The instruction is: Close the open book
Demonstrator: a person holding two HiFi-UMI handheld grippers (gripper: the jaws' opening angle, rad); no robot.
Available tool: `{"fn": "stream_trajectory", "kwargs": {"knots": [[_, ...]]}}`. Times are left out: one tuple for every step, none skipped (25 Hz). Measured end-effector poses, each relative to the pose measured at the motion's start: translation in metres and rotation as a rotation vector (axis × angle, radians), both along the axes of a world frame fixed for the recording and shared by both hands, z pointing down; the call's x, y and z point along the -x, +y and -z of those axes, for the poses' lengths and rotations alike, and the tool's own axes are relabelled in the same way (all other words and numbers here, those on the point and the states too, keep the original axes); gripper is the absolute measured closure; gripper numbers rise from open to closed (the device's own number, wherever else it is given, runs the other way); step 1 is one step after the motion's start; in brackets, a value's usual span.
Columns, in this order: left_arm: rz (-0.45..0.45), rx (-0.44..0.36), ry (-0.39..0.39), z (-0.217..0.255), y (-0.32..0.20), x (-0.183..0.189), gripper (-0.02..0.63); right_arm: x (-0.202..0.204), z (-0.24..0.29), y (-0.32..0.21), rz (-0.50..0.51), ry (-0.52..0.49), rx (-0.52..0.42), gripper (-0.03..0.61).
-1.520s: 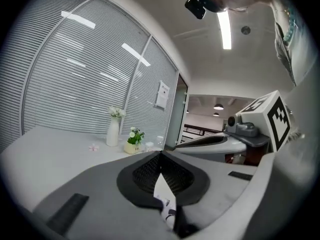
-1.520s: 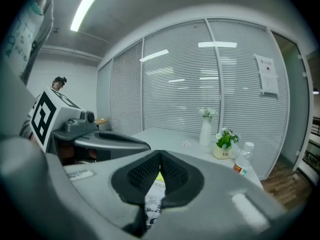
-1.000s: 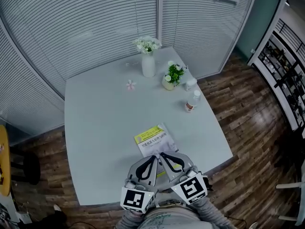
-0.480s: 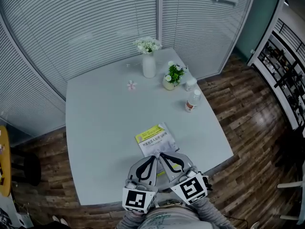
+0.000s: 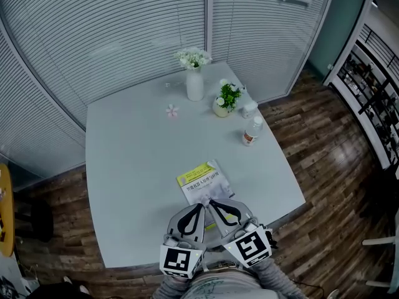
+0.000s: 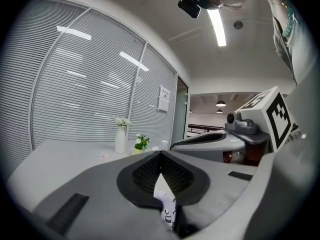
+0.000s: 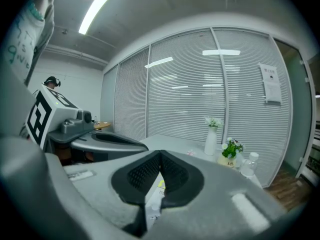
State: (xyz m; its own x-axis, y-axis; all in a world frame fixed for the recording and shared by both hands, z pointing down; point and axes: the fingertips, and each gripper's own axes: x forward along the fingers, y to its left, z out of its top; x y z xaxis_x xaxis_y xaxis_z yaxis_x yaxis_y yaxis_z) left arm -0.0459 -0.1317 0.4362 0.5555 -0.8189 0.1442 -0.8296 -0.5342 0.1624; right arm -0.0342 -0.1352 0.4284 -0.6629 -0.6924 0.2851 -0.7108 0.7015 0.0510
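Nothing has shifted: the left gripper (image 5: 201,207) and right gripper (image 5: 212,203) stay shut, empty, side by side over the near end of the closed book (image 5: 201,180).

One grey table (image 5: 124,167) is standing in the room. One white vase (image 5: 194,85) with white flowers is standing on it. One potted plant (image 5: 224,99) is sitting just to the right of the vase. One small white jar (image 5: 249,109) is sitting further right of the vase, beside the plant. One clear bottle (image 5: 252,131) is standing right of the vase and nearer to the person. One small pink flower (image 5: 171,111) is lying near the vase, to its front left. One book (image 5: 201,180) is lying well apart from the vase, towards the near edge. Two grippers are showing beyond the book from the vase: one left gripper (image 5: 202,204) and one right gripper (image 5: 211,201). They are carrying two marker cubes, one each.
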Motion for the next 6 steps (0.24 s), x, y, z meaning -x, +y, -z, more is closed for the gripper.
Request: {"fn": "stream_trajectory", "kwargs": {"knots": [[-0.001,0.003,0.001,0.0001,-0.0001,-0.0002,0.615,0.0006,0.0014,0.0,-0.001,0.0,0.003,0.578],[0.0,0.006,0.001,0.0001,-0.0009,-0.0002,0.615,0.0011,0.002,-0.0004,-0.001,-0.001,0.005,0.578],[0.003,0.01,0.0,-0.0002,-0.002,0.0002,0.615,0.0015,0.0021,-0.0009,-0.002,-0.001,0.007,0.578],[0.005,0.012,-0.002,-0.0006,-0.0033,0.0006,0.615,0.0018,0.0016,-0.0015,-0.002,0.0,0.009,0.578],[0.007,0.014,-0.005,-0.0009,-0.0046,0.001,0.615,0.002,0.001,-0.0022,-0.002,0.0,0.011,0.578],[0.009,0.016,-0.008,-0.0011,-0.0059,0.0013,0.615,0.0022,0.0002,-0.0029,-0.002,0.001,0.014,0.578]]}}
